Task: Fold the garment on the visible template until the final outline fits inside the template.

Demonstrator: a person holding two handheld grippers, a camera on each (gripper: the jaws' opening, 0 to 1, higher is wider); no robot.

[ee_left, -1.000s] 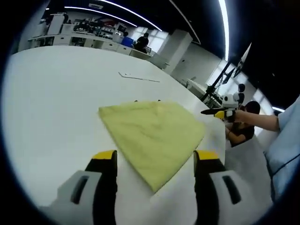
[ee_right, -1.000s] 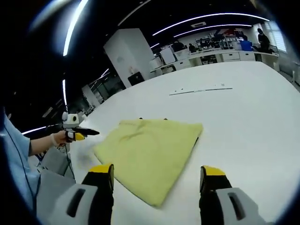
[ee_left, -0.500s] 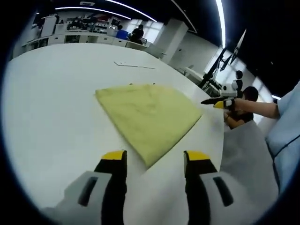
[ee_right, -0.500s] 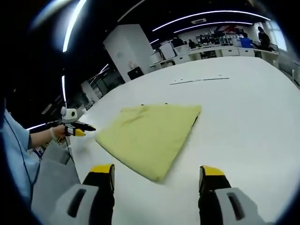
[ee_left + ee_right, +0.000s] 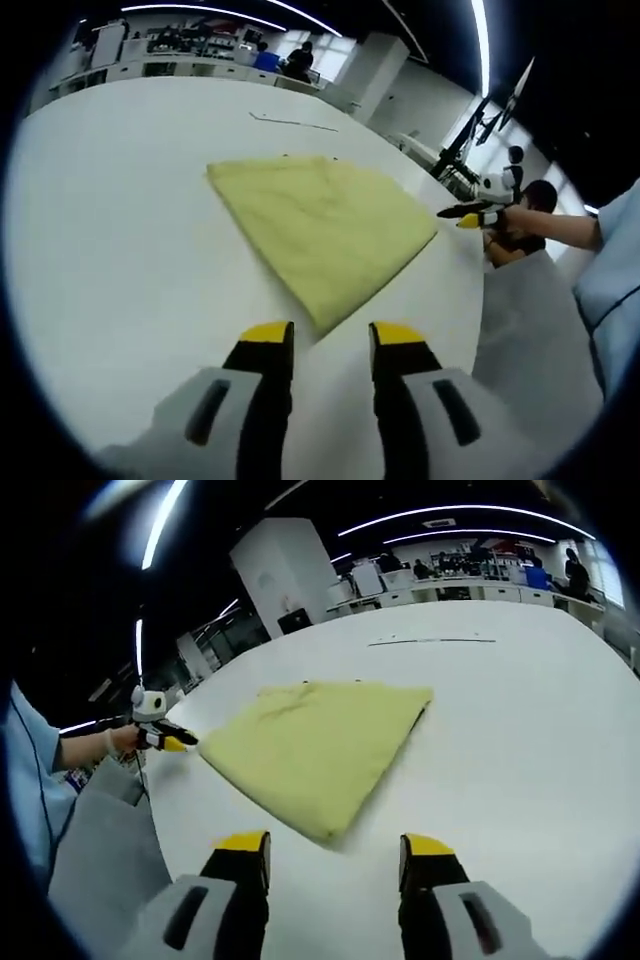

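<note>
We found the folded yellow garment (image 5: 320,225) lying flat on the white table (image 5: 110,220). The left gripper (image 5: 330,345) hung near its corner, jaws narrowly parted, grasping nothing. The right gripper (image 5: 335,848) was likewise unclenched and empty-jawed.

White table (image 5: 110,240) w/ folded garment (image 5: 320,220)

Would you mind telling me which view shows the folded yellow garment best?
The right gripper view: the garment lies nearly centred, all its edges visible on the white table. The left gripper view also shows it whole, but more foreshortened.
</note>
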